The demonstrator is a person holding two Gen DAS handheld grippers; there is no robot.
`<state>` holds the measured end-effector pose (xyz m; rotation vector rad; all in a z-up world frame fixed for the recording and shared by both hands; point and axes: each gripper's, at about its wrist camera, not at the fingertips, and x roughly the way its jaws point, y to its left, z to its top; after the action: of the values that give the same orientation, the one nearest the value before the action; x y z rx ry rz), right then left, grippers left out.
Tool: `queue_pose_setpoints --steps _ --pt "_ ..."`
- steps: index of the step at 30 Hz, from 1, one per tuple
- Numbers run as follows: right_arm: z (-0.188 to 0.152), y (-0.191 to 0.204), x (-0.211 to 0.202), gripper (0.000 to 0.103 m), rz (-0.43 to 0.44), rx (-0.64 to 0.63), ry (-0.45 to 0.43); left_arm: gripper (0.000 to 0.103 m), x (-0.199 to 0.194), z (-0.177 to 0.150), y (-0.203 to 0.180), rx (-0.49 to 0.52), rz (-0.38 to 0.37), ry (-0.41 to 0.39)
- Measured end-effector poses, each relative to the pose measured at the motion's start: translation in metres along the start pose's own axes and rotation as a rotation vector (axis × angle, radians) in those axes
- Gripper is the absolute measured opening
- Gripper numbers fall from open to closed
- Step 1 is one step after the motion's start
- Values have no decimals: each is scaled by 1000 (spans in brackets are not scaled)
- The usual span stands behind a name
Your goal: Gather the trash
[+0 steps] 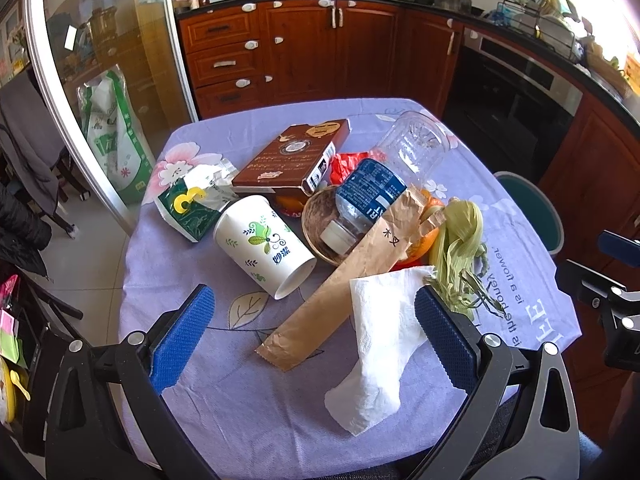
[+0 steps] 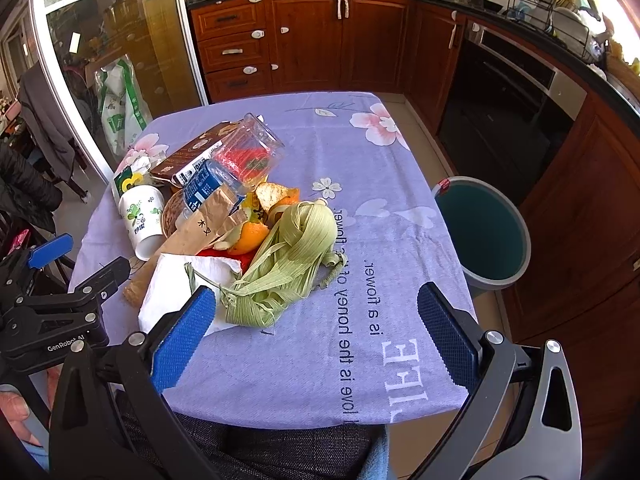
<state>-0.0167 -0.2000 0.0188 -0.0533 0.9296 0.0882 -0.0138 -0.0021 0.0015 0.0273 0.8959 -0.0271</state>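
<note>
White paper towel (image 1: pixel 380 344) between the open left gripper (image 1: pixel 316 336) fingers; corn husks (image 2: pixel 288 256) ahead-left of the open, empty right gripper (image 2: pixel 316 336).

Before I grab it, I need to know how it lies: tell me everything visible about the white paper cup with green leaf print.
The white paper cup with green leaf print lies on its side on the purple tablecloth, open mouth toward the camera, seemingly empty and uncrushed. It sits between a green-and-white packet and a brown woven bowl.
</note>
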Motion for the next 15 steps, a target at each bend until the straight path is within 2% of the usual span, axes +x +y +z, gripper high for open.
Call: queue_pose_setpoints --steps 6,9,15 --pt "-2 12 -1 97 58 -35 1 100 6 -4 5 37 -17 -1" --pt "-4 28 2 97 139 -83 25 100 15 -10 18 57 -26 12" --pt "-10 64 11 97 300 -176 77 100 36 -31 61 10 -43 83"
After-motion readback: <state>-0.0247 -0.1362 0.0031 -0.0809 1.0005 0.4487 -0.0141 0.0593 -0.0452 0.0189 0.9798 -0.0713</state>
